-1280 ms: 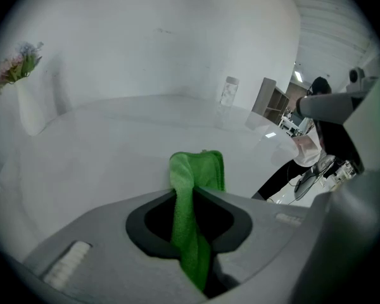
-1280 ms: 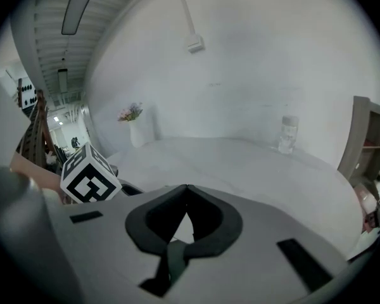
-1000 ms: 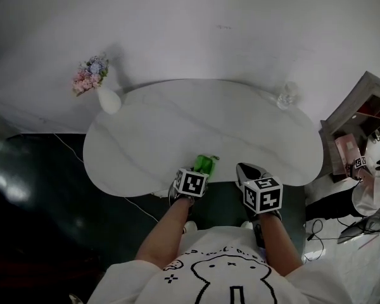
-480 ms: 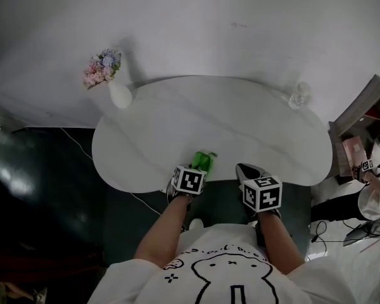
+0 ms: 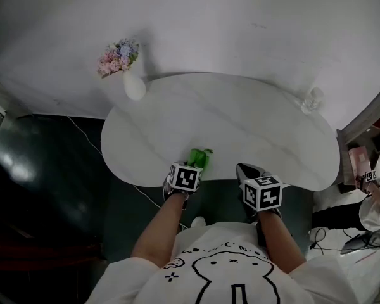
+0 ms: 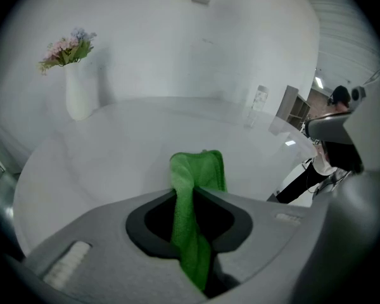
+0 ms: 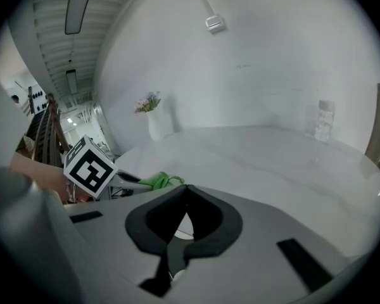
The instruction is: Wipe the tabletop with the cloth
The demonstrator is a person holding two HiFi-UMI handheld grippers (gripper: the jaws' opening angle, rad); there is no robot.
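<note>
A green cloth (image 5: 199,158) is pinched in my left gripper (image 5: 194,165) at the near edge of the white oval tabletop (image 5: 240,125). In the left gripper view the cloth (image 6: 195,195) runs up between the closed jaws and its free end flops onto the table ahead. My right gripper (image 5: 246,171) hovers at the table's near edge to the right of the cloth, its jaws closed with nothing between them. From the right gripper view the cloth (image 7: 157,181) shows at the left beside the left gripper's marker cube (image 7: 88,164).
A white vase of flowers (image 5: 130,75) stands at the table's far left edge. A clear glass jar (image 5: 312,100) stands at the far right edge. A shelf unit with clutter (image 5: 367,151) is off the table's right side. Dark floor lies to the left.
The head view has shifted, so the table sits further right and lower in the picture. The left gripper with the cloth has drifted slightly left. The right gripper holds its place.
</note>
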